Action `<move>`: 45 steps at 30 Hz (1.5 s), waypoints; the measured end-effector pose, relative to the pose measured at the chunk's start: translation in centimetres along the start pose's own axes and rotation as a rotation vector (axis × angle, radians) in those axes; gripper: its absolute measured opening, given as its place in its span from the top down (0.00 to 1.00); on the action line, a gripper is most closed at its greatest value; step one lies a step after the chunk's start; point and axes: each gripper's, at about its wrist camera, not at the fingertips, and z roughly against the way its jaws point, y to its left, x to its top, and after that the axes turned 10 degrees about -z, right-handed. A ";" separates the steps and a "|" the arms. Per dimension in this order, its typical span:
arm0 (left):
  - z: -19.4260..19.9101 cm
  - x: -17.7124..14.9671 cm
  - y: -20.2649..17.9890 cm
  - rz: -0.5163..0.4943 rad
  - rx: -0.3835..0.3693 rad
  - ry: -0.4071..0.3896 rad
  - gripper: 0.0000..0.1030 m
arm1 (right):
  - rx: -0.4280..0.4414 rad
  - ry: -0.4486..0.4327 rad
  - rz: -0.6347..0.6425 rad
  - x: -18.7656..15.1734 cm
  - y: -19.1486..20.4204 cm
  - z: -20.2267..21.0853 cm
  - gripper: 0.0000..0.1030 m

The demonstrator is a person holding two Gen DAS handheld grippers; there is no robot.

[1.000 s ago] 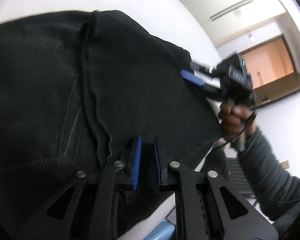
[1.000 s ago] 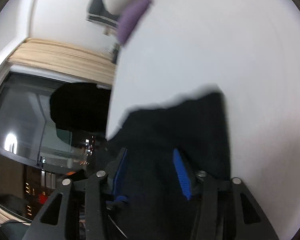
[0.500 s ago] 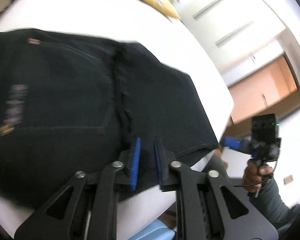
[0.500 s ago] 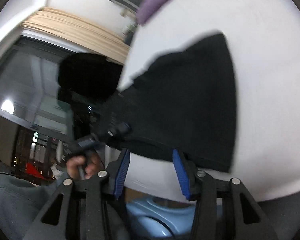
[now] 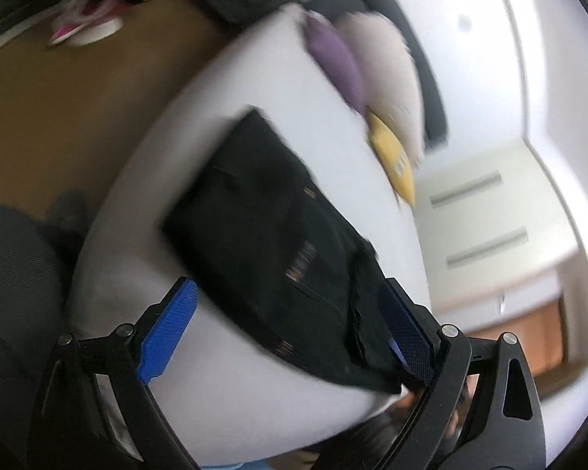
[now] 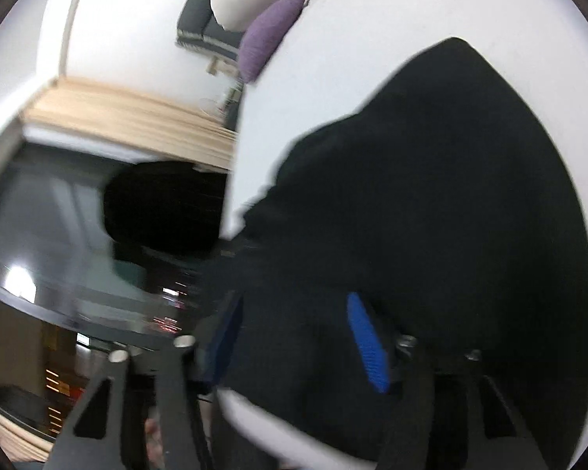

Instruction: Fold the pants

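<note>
Left gripper (image 5: pixel 290 337): nearest in the left wrist view, jaws spread wide and opening; the blue pads stand apart with nothing clamped, and the pants show in the gap beyond them.
Right gripper (image 6: pixel 298 340): low in the right wrist view, jaws opening; dark cloth lies between the blue pads, but blur hides whether either pad touches it.
Pants (image 5: pixel 278 250): black, folded into a compact block, lying flat on the white surface near its close edge; a back pocket with stitching faces up. In the right wrist view the same dark cloth fills the middle and right.
White surface (image 5: pixel 254 86): broad and rounded by the lens, bearing the pants; bare around them.
Purple cushion (image 5: pixel 337 66): at the far end of the surface, well apart from the pants.
White cushion (image 5: pixel 388 62): just beside the purple one.
Yellow cushion (image 5: pixel 392 160): touching the white cushion, on its nearer side.
Floor (image 5: pixel 58 117): brown, left of the surface.
</note>
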 end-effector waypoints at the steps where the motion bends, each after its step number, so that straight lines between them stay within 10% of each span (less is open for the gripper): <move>1: 0.0 0.2 1.2 0.046 -0.010 -0.010 0.09 | 0.024 -0.010 0.015 -0.4 0.8 0.2 0.36; 13: -3.6 1.0 7.9 0.293 -0.126 -0.053 0.11 | 0.113 0.058 0.039 -1.8 3.2 -1.1 0.35; 20: -5.1 0.8 7.0 0.295 -0.154 -0.017 0.70 | 0.115 0.093 0.043 -0.4 3.8 -3.0 0.35; 27: -4.6 0.6 7.3 0.307 -0.162 -0.033 0.82 | -0.020 0.194 -0.015 0.5 2.0 -7.8 0.31; 31: -3.8 1.2 5.9 0.284 -0.152 -0.047 0.86 | -0.166 0.170 0.015 -0.1 0.2 -8.9 0.63; 40: -2.8 4.8 -10.3 -0.162 -0.116 -0.075 0.86 | -0.148 0.145 -0.001 -0.1 0.6 -7.8 0.61; 45: -8.1 1.1 -21.6 -0.519 -0.088 0.025 0.86 | -0.092 0.011 0.049 2.5 3.8 -1.4 0.28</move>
